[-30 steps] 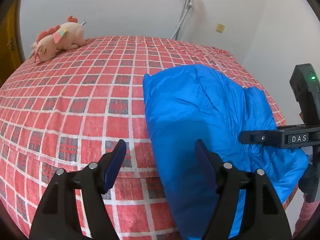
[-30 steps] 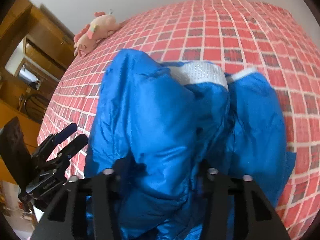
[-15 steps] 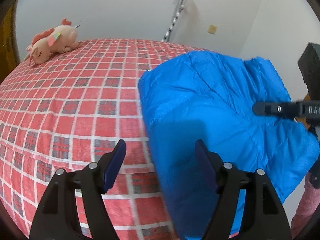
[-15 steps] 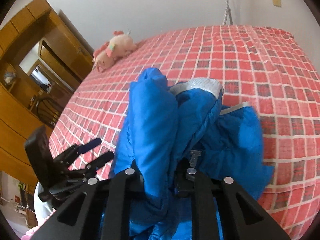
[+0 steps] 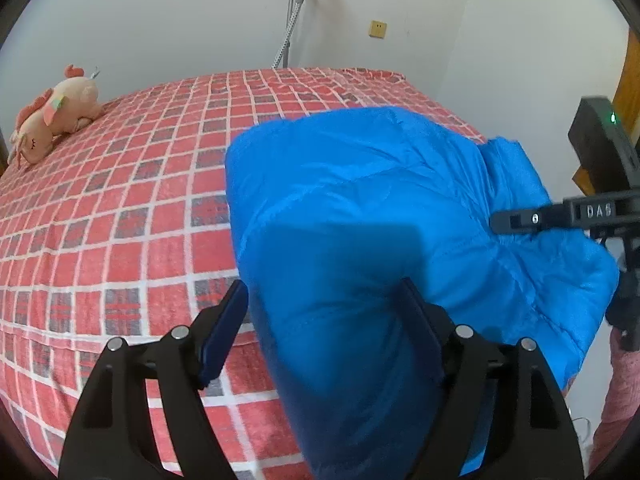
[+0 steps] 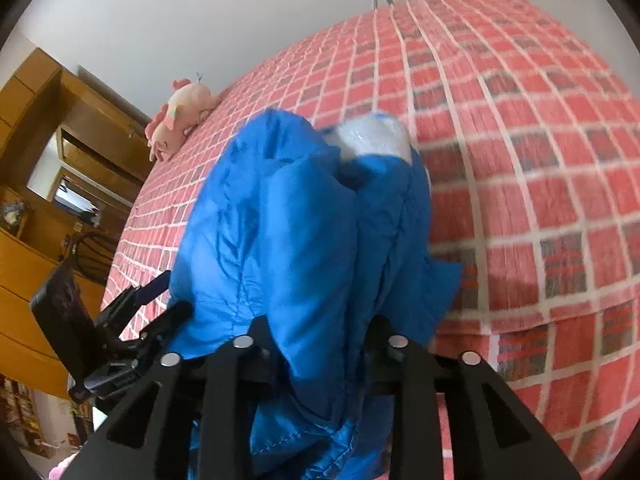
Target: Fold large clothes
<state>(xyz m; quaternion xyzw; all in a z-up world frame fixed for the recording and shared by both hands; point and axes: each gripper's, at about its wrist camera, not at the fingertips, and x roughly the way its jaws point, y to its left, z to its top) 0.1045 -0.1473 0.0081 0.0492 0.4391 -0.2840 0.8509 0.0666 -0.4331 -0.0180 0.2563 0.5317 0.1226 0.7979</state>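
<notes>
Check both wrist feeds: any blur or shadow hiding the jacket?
Left wrist view: sharp, though a dark shadow falls across the puffy blue jacket near the fingers. Right wrist view: motion blur smears the red checked bedspread and the jacket's white lining.

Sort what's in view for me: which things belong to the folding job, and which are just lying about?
Job:
- blue puffy jacket
- left gripper, jaws wide, jacket between them
- right gripper, clamped on a bunch of the jacket
- red checked bed, the work surface

Lying about:
- pink plush toy
- wall socket
- wooden cabinet
</notes>
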